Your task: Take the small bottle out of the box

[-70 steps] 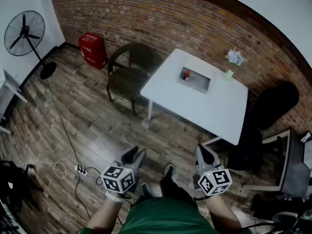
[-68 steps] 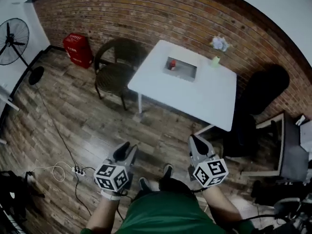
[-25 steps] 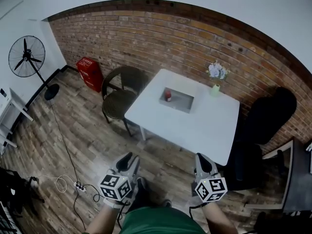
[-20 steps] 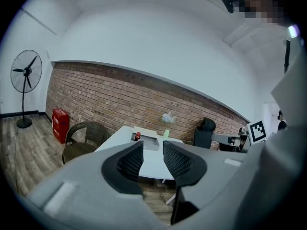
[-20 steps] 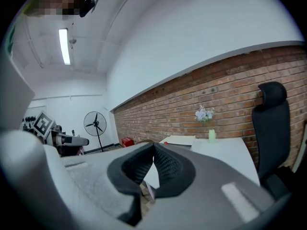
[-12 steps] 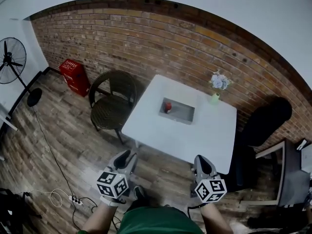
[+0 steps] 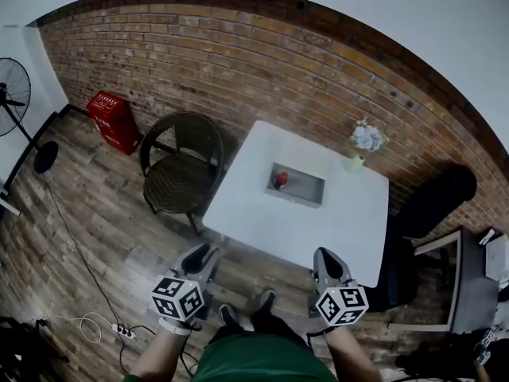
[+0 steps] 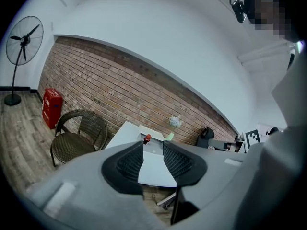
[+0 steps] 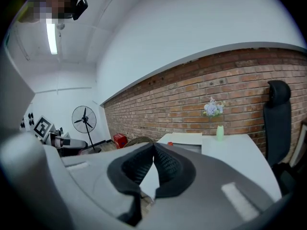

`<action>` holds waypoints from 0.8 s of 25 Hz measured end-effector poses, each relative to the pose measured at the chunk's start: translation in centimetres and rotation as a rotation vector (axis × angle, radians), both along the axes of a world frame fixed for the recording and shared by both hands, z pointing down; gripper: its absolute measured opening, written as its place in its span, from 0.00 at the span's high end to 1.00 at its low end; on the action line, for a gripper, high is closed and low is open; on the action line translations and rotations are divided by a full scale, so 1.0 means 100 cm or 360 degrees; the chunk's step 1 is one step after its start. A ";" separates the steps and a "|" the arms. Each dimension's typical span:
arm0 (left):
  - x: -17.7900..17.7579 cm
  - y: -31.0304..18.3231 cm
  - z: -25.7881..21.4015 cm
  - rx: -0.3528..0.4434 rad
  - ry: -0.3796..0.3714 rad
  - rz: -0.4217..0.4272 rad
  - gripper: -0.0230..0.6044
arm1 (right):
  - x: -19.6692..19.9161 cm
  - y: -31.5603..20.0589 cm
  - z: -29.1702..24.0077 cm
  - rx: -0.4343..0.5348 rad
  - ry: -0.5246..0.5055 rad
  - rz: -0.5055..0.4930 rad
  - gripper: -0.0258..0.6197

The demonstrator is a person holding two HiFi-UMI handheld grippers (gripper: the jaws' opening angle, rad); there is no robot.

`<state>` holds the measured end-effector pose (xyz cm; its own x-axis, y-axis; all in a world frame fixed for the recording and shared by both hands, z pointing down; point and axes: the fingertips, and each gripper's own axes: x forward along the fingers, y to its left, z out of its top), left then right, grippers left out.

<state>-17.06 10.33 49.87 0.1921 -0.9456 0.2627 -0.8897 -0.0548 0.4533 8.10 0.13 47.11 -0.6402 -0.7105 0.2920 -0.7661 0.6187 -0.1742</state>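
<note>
A small red bottle (image 7: 281, 181) stands at the left end of a shallow grey box (image 7: 298, 186) on the white table (image 7: 350, 209). Both grippers hang low near my body, well short of the table's near edge. My left gripper (image 7: 203, 255) is open with nothing between its fingers; in the left gripper view the left gripper (image 8: 153, 150) frames the table (image 8: 156, 169), and the bottle (image 8: 147, 138) shows far off. My right gripper (image 7: 326, 255) is shut and empty; in the right gripper view the right gripper (image 9: 153, 145) has its tips together, with the box (image 9: 190, 145) and the bottle's red cap (image 9: 170, 143) beyond.
A wicker chair (image 7: 179, 169) stands at the table's left side and a black office chair (image 7: 433, 197) at its right. A green vase with flowers (image 7: 359, 146) sits on the table's far corner. A red crate (image 7: 107, 118), a fan (image 7: 12, 86) and a floor cable (image 7: 87, 317) lie to the left.
The table has come nearer and shifted slightly right in the head view as I walk toward it. Both grippers stay low by my body, their jaws unchanged.
</note>
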 end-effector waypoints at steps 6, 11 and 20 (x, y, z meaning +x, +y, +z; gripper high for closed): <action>-0.018 -0.026 -0.005 0.0038 -0.0025 -0.0057 0.75 | -0.023 -0.046 0.018 -0.0029 0.0010 -0.0017 0.96; -0.050 -0.042 -0.016 0.0036 -0.0140 -0.0181 0.75 | -0.047 -0.092 0.045 -0.0076 -0.0003 -0.0052 0.96; -0.038 -0.120 -0.011 -0.0010 -0.0192 -0.0214 0.75 | -0.056 -0.182 0.083 -0.0169 0.0049 -0.0111 0.95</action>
<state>-20.87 -1.70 48.74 0.0307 -0.9589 0.2821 -0.9366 0.0710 0.3431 2.48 -18.08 55.43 -0.6765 -0.6286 0.3836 -0.7279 0.6500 -0.2184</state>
